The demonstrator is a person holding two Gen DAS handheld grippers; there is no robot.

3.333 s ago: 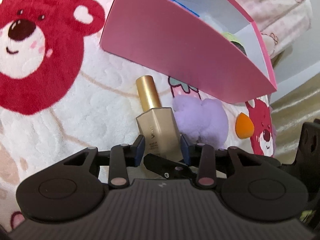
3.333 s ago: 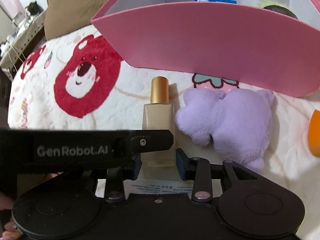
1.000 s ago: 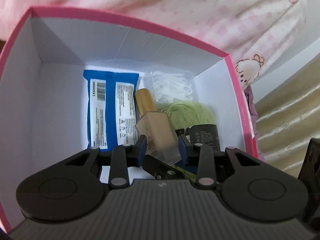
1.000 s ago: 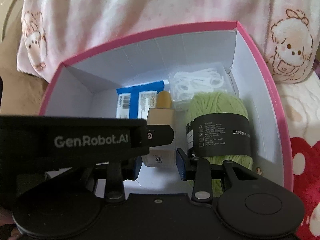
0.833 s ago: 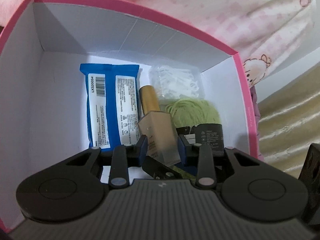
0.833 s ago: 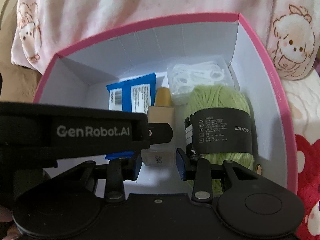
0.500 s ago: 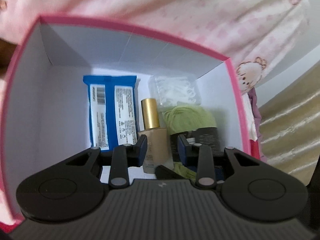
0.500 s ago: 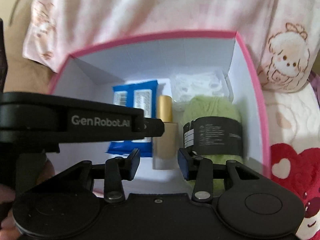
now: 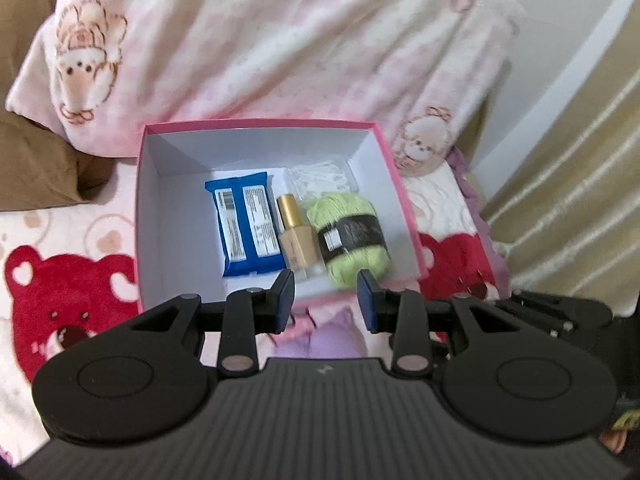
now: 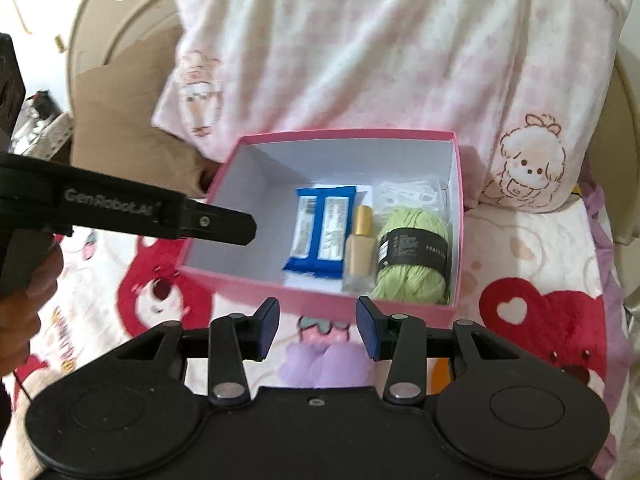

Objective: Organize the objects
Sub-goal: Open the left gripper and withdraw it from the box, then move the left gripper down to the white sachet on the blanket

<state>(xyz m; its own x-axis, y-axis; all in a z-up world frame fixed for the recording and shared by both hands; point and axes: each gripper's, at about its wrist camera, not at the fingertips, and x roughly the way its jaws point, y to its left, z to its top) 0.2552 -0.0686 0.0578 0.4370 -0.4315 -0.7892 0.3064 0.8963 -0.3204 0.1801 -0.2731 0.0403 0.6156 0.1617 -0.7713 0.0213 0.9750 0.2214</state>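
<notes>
Bedspread (image 9: 80,240) bears box (image 9: 148,216); bottle (image 9: 298,240) inside, beyond empty jaws.

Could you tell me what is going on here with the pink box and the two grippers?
A person is tidying items into the pink box on a bear-print blanket. The foundation bottle lies inside, between the blue packet and the green yarn. The left gripper and right gripper are both open, empty, above the box's near edge. A purple plush is on the blanket outside the box.
</notes>
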